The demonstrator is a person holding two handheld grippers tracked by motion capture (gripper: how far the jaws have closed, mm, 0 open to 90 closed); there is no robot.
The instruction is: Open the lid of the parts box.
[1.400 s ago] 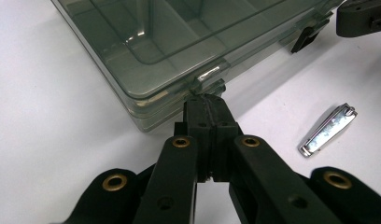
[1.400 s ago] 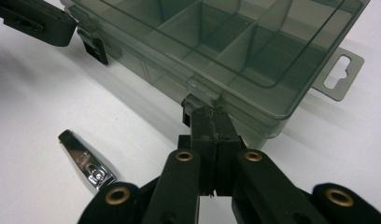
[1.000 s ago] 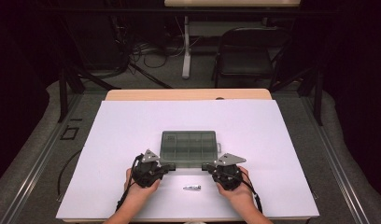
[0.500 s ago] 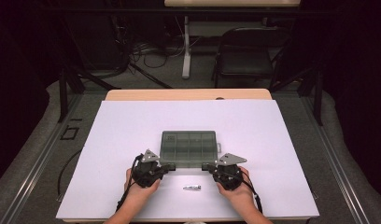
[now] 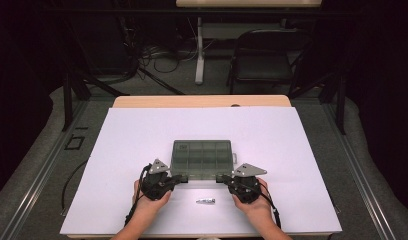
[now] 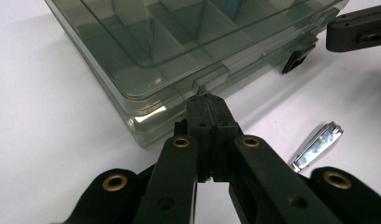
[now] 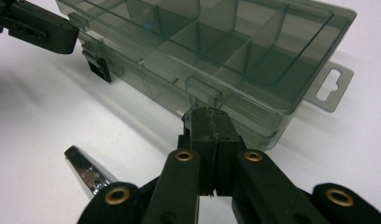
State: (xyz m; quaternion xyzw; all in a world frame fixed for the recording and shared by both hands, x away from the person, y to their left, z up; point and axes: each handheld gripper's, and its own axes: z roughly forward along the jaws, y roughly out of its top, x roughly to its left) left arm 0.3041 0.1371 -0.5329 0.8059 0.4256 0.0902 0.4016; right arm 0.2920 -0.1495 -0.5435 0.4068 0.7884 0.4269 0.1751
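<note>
Smoky grey translucent plastic compartment box (image 5: 203, 159), lid shut, sits flat at the centre of the high view, on the lower middle of the white surface (image 5: 142, 135). Dividers visible through the lid in both gripper views. Hang tab with a slot on one short end, right side of the right gripper view (image 7: 329, 86). Two dark latches on the front edge: one at right of the left gripper view (image 6: 298, 55), same one at upper left of the right gripper view (image 7: 97, 67).

Left gripper (image 5: 181, 177), held in the person's left hand (image 5: 151, 197), sits at the box's lower left corner in the high view. In the left gripper view its fingers (image 6: 198, 119) are pressed together, nothing between them, tips right at the front edge of the box by a clear lid tab; contact looks likely but cannot tell for sure.

Right gripper (image 5: 221, 177), in the right hand (image 5: 252, 202), mirrors it at the box's lower right corner. In the right gripper view its fingers (image 7: 200, 126) are also together, empty, tips just under another clear lid tab (image 7: 203, 91) on the front edge.

Small silver metal nail clipper (image 5: 205, 201) lies on the surface in the lower centre of the high view, between the two hands, near the box but apart from it. Also at lower right of the left gripper view (image 6: 316, 146) and lower left of the right gripper view (image 7: 86, 173).

Black folding chair (image 5: 262, 67) on the floor, upper right of the high view.
</note>
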